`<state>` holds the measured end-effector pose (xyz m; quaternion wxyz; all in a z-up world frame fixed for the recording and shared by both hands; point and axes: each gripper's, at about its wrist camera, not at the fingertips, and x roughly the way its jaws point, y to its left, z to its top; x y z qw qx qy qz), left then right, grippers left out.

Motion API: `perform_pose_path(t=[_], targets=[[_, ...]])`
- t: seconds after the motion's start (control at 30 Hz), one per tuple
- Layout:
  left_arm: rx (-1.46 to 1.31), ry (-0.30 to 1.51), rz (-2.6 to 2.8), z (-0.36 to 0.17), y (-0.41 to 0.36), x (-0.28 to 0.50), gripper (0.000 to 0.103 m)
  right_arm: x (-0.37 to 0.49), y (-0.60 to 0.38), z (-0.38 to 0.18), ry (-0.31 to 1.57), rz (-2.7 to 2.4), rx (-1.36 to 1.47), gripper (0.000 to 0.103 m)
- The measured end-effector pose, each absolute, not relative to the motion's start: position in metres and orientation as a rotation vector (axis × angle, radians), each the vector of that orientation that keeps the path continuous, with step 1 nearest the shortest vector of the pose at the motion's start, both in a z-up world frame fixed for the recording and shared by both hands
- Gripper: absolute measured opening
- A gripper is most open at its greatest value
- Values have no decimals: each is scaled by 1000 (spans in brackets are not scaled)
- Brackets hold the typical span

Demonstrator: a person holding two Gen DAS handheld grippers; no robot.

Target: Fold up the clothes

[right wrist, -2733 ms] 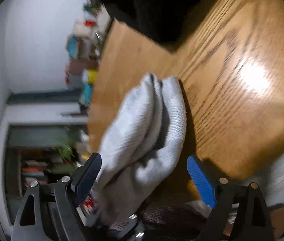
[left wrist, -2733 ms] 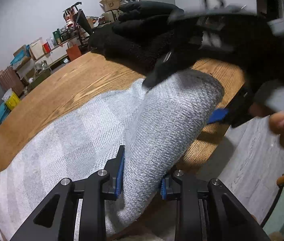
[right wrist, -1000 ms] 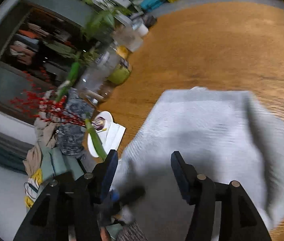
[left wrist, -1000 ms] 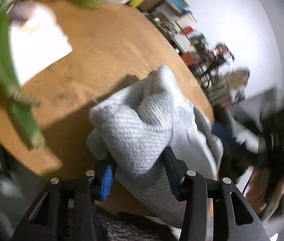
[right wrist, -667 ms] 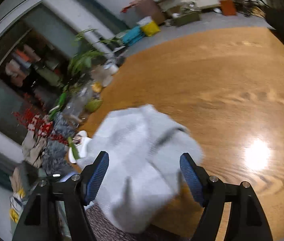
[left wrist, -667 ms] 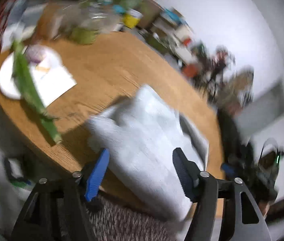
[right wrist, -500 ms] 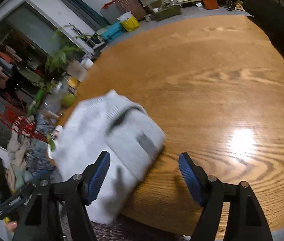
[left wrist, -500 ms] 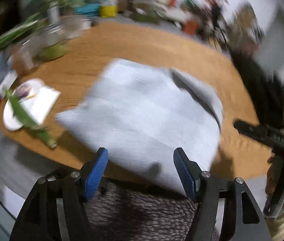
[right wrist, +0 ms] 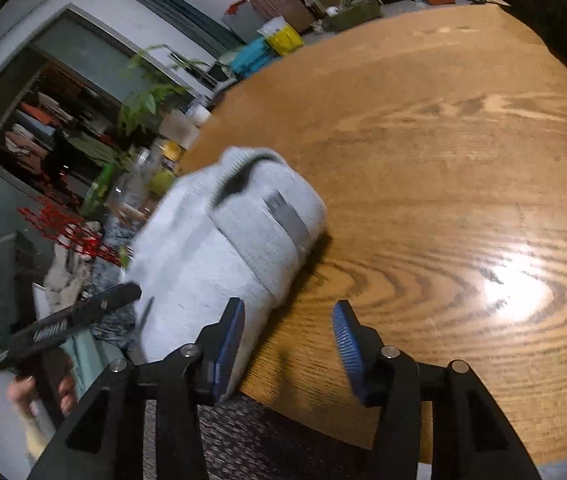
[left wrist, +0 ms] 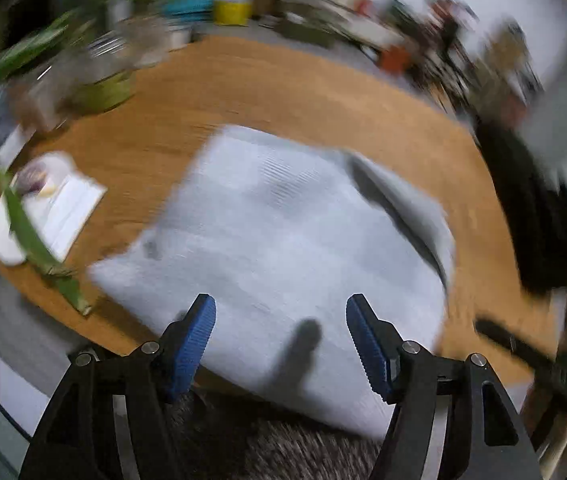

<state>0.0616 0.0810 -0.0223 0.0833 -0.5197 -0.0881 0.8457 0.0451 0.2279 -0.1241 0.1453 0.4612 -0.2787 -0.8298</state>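
**Folded grey garment at the near table edge, both grippers empty above it**

We are in a cluttered room, with boxes and shelves along the far wall and a leafy plant [right wrist: 147, 100] at one side. A large round wooden table [right wrist: 443, 160] fills most of both views, bare and shiny across its wide far part.

On it lies the light grey knit garment [left wrist: 283, 240], folded into a thick, roughly rectangular bundle, its near end hanging slightly over the table's near edge. In the left wrist view it sits straight ahead and below us, its long axis running from the near edge away toward the table's middle, and a dark fold line crosses its far right corner. In the right wrist view the same bundle [right wrist: 223, 248] lies ahead and to the left.

A white plate with papers [left wrist: 43, 208] sits well apart, left of the garment.

Our left gripper [left wrist: 279, 344] hovers directly over the near end, jaws wide, nothing between them. Our right gripper [right wrist: 287, 344] is closing on empty air above bare wood, the garment just beside its left finger [right wrist: 227, 344]. We judge the left hand nearer.
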Motion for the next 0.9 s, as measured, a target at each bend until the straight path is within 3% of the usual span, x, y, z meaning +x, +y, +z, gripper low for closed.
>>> perform_pose_path(t=[0.13,0.37,0.5,0.6,0.67,0.7,0.77,0.83,0.9], targets=[[-1648,-366,2493,-64,57,52,69,37,207,-117,-749,-2365,1288,54],[-1524,-62,2515,-31,103,89,69,25,185,-129,-668,-2445,1394,55],[-1350,448,2488,-24,171,117,69,33,198,-139,-751,-2451,1411,61],[-1351,627,2543,-38,184,110,69,46,208,-142,-804,-2485,1409,61],[-1378,542,2585,-39,178,104,72,57,212,-142,-820,-2514,1399,62],[-1394,486,2606,-40,170,99,79,64,213,-142,-820,-2526,1398,69],[-1420,362,2652,-47,158,98,83,75,213,-142,-793,-2534,1412,79],[-1429,212,2677,-51,152,101,83,83,210,-142,-768,-2531,1426,81],[-1403,197,2720,-51,151,106,83,90,210,-142,-769,-2525,1428,82]])
